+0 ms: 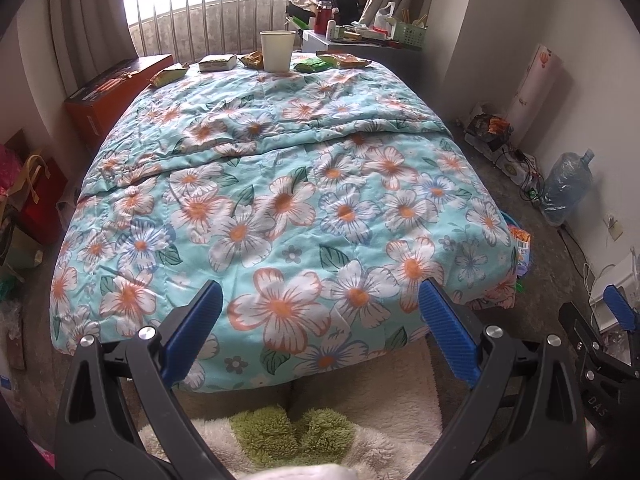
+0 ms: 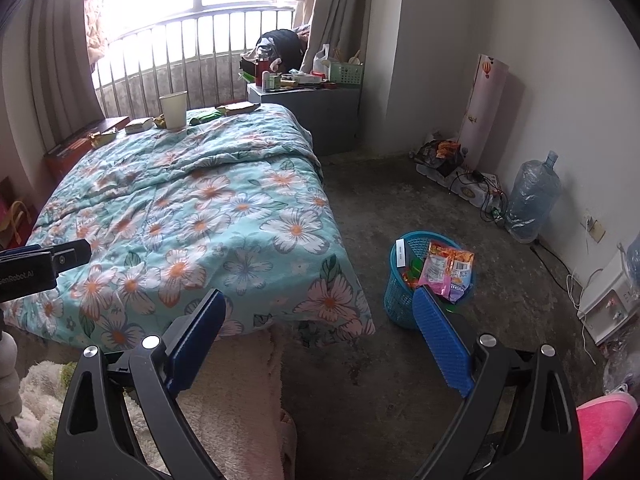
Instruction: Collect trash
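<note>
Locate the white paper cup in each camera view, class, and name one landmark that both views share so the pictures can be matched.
Left wrist view: the white paper cup stands upright at the far end of the bed, top centre of the picture, among snack packets.
Right wrist view: the same cup stands at the bed's far end, upper left of the picture.
Shared landmark: the floral quilt, beneath the cup in both views.

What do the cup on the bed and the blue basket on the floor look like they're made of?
The cup looks like paper or thin card: matte off-white wall, rolled rim, no gloss. It could be foam; the view is too distant to say. The blue basket looks like moulded plastic: uniform bright colour and an open lattice wall. Glossy snack wrappers stick out of it.
</note>
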A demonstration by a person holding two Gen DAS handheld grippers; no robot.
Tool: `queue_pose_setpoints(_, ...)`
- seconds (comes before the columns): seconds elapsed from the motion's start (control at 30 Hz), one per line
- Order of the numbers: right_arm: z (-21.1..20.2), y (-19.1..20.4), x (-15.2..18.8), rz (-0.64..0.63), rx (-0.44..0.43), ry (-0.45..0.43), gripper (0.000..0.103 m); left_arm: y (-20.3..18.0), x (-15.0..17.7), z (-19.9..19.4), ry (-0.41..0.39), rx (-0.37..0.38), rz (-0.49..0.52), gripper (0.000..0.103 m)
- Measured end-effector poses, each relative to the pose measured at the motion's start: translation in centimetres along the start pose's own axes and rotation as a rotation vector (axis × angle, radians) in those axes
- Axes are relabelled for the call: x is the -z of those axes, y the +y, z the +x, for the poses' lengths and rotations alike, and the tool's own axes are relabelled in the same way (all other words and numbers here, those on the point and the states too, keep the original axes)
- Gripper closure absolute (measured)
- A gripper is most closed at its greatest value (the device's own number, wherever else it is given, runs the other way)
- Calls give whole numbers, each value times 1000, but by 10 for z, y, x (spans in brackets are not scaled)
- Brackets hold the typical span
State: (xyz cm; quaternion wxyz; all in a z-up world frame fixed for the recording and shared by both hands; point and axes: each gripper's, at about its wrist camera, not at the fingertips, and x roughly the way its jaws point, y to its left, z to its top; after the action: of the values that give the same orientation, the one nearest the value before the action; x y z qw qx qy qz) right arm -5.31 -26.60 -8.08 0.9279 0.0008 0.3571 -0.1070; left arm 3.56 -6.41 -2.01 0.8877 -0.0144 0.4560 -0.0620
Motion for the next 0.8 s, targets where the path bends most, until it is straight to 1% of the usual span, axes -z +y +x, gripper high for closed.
queue_pose_setpoints(0.8,1,1,1,0,1,4,11,-3,1,0,2,1,5,9)
